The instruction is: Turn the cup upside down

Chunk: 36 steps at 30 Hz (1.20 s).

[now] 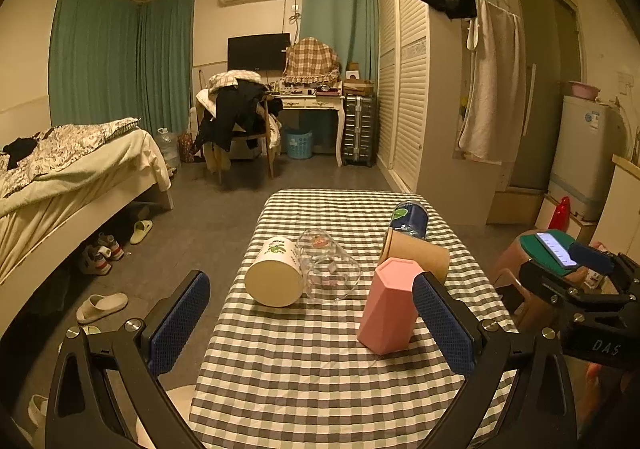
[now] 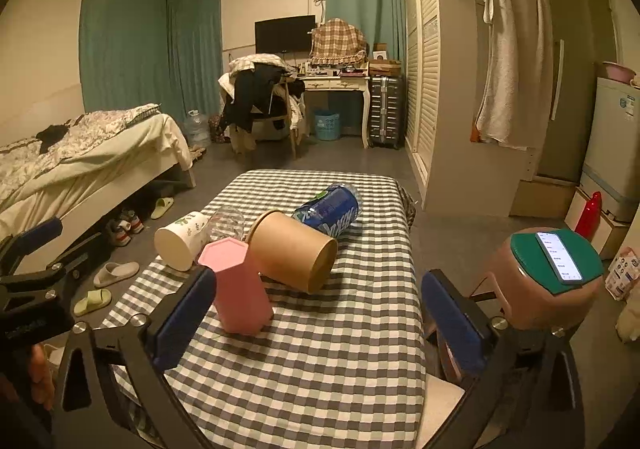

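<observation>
Both the left gripper [image 1: 310, 325] and right gripper [image 2: 316, 323] hover with jaws spread, holding nothing. The pink hexagonal plastic cup [image 1: 387, 305] stands on the checked-cloth desk [image 1: 304, 377] with its closed end showing on top, so it looks already inverted. The brown paper cup [image 2: 296, 255] lies just behind it; a careless reach could roll it or topple the pink one
</observation>
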Each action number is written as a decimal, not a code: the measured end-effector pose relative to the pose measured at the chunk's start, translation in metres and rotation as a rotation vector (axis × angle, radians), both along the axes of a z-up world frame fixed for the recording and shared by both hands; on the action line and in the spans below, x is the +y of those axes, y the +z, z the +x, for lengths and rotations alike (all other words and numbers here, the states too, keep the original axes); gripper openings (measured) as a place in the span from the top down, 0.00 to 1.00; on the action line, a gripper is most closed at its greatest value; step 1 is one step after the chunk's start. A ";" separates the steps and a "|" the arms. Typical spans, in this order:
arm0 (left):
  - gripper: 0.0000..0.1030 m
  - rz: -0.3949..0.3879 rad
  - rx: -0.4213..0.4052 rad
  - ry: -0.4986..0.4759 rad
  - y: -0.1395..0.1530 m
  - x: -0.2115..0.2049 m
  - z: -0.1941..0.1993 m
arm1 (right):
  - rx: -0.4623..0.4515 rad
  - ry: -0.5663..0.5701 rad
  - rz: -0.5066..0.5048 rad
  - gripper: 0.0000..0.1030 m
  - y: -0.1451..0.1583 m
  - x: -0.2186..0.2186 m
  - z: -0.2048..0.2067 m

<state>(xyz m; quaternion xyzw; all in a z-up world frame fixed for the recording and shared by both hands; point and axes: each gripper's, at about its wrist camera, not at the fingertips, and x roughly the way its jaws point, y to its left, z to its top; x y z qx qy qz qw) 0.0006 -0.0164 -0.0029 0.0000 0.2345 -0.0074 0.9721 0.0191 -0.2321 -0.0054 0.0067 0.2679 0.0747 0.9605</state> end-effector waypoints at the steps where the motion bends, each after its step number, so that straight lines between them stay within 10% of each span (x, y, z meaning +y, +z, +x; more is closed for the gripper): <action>1: 0.00 0.002 0.004 0.002 -0.001 0.001 0.001 | 0.001 -0.001 -0.002 0.00 0.000 0.000 0.001; 36: 0.00 0.021 0.021 0.010 -0.003 -0.001 0.000 | 0.020 -0.037 -0.014 0.00 -0.002 0.001 0.002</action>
